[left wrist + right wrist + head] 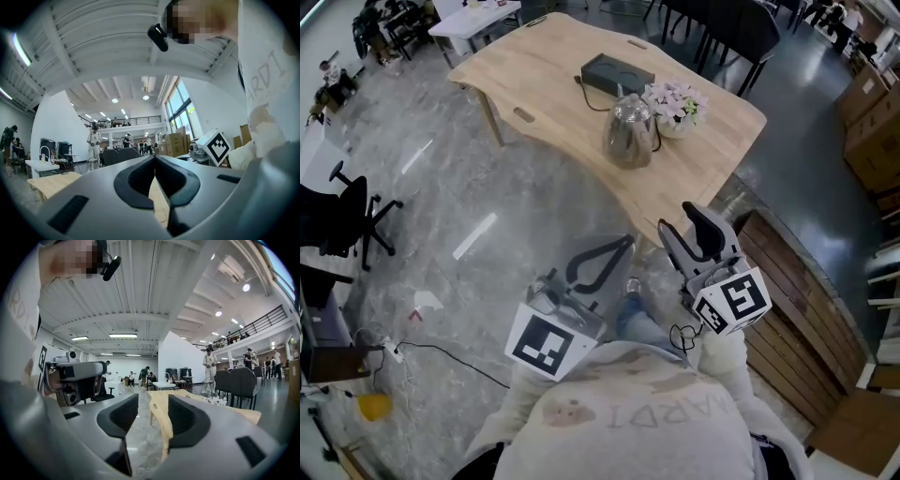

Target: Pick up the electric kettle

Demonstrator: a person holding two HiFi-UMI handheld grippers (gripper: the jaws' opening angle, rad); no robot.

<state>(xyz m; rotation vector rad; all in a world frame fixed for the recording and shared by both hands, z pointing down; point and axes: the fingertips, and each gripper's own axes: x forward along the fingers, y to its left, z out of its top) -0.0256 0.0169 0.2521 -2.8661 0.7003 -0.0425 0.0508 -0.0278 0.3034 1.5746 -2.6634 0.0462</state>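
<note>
A shiny steel electric kettle (630,131) stands upright on the light wooden table (544,84), beside a pot of pale flowers (677,105) and in front of a flat black box (616,74). Both grippers hang well short of the table, close to the person's chest. My left gripper (627,241) is shut, its fingertips meeting with nothing between them; the left gripper view confirms the left gripper (154,158) this way. My right gripper (678,218) is open and holds nothing; the right gripper (151,401) points toward the table's (187,397) near edge. Neither gripper view shows the kettle clearly.
A black office chair (342,220) stands at the left, and a slatted wooden bench (797,281) runs along the right. Cardboard boxes (872,122) sit at far right. Black chairs (722,28) line the table's far side. A cable (441,356) lies on the grey floor.
</note>
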